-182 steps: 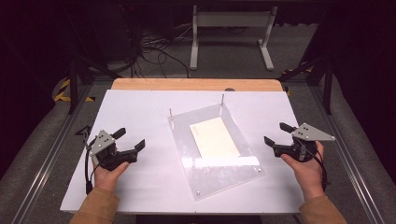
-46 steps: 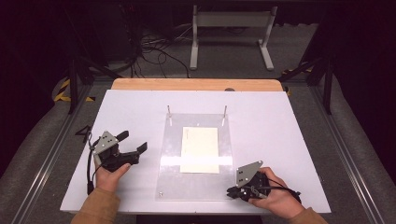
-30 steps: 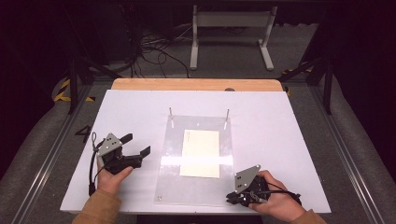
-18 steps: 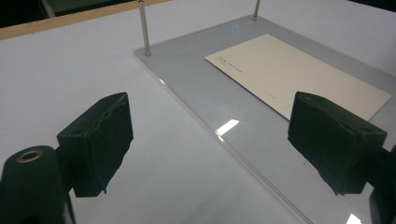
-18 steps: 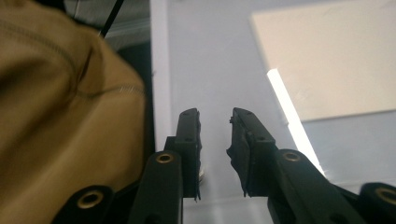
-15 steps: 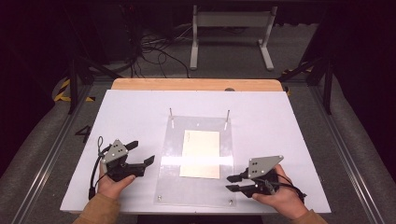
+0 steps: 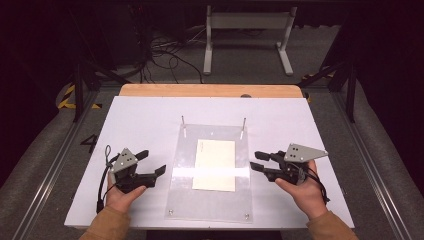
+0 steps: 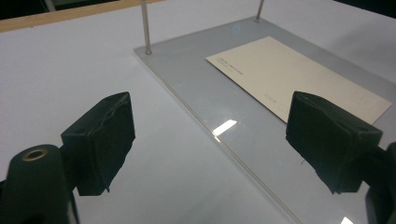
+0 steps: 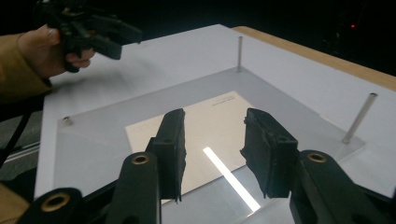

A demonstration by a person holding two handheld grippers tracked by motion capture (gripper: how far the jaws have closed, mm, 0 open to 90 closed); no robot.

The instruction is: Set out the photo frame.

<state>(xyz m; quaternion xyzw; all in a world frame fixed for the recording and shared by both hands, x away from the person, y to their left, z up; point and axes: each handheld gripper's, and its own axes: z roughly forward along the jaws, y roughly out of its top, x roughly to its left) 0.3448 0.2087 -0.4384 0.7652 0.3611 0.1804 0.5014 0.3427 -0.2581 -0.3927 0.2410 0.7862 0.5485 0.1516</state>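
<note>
Acrylic plate (image 7: 212, 172): clear, rectangular, laid flat at centre frame on the white table (image 7: 140, 120) in the high view. Two metal pins (image 7: 183, 121) are set upright at its far corners; small screws are seen at its near corners. A cream card (image 7: 215, 164) is seen at its middle.

Left gripper (image 7: 156, 165): held at lower left, just beside the plate's left edge, jaws spread wide, nothing between them.

Right gripper (image 7: 256, 161): held at lower right by the plate's right edge; jaws have just been opening, released, nothing gripped.
</note>
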